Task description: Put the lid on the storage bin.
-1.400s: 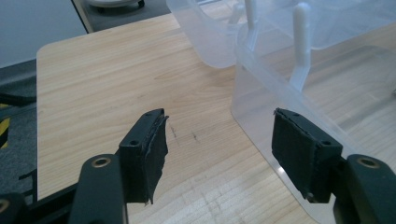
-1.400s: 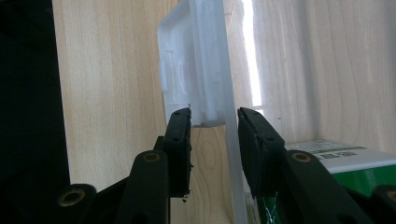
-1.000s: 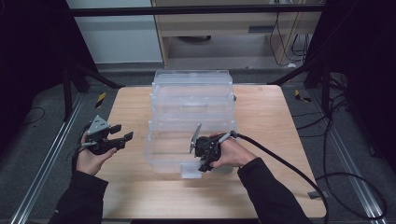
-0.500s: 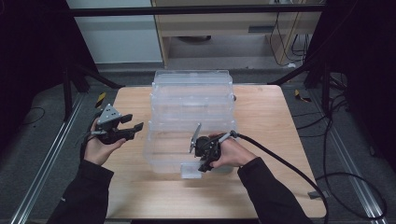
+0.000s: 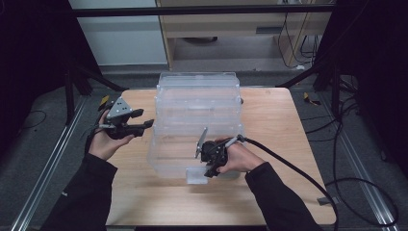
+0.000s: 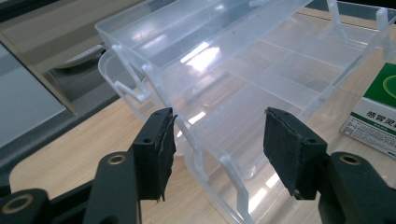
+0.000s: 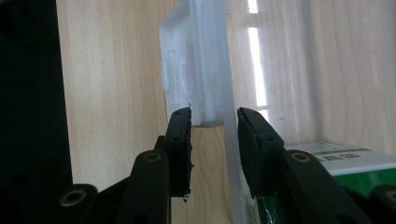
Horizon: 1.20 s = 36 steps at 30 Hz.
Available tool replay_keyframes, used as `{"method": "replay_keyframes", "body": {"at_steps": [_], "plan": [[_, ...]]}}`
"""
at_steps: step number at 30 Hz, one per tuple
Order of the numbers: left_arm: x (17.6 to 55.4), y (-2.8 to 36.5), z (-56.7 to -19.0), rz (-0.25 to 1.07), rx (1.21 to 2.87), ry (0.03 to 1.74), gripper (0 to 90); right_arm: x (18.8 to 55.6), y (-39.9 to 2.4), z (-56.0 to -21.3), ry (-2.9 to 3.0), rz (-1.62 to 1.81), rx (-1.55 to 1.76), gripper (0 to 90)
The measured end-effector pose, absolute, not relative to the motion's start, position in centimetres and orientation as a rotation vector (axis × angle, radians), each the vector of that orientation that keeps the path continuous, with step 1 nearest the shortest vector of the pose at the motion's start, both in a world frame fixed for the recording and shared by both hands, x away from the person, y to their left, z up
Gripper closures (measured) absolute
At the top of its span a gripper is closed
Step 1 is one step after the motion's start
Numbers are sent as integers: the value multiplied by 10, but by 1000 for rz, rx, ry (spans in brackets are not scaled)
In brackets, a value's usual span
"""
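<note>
Wooden table [image 5: 288,125], bare margins at both sides of the clear tiered organizer box [image 5: 197,110] at centre. Right gripper [image 5: 210,168] seemingly clamps its front latch [image 7: 196,88]. Left gripper [image 5: 139,120], jaws wide and just been closing on nothing, hangs beside the box's left edge.

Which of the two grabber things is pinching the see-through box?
The right gripper: its jaws straddle the latch tab on the clear box. The left gripper is open beside it, holding nothing.
</note>
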<state>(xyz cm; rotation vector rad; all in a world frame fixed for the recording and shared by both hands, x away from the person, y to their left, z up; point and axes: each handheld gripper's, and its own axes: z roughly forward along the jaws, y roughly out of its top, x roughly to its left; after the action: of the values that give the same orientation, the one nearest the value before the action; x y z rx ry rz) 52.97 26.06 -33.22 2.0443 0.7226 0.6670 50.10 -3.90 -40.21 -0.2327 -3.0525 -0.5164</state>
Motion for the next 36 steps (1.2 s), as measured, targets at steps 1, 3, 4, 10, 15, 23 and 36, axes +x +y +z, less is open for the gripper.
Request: {"method": "replay_keyframes", "body": {"at_steps": [1, 3, 4, 10, 15, 23, 36], "plan": [[531, 259, -331, 671, 2048, 713, 428, 501, -39, -402, -3053, -516, -233, 663], [533, 256, -327, 685, 2062, 681, 436, 501, -39, -402, -3053, -516, -233, 663], [534, 255, -325, 684, 2066, 669, 446, 501, -39, -402, -3053, -516, -233, 663], [539, 245, -316, 655, 2103, 592, 457, 501, -39, -402, -3051, -519, -230, 663], [544, 236, -309, 653, 2150, 538, 463, 501, -39, -402, -3049, -523, -226, 664], [554, 224, -301, 653, 2215, 476, 460, 502, -39, -402, -3050, -528, -217, 664], [562, 207, -291, 649, 2316, 368, 449, 501, -40, -402, -3049, -529, -211, 664]]}}
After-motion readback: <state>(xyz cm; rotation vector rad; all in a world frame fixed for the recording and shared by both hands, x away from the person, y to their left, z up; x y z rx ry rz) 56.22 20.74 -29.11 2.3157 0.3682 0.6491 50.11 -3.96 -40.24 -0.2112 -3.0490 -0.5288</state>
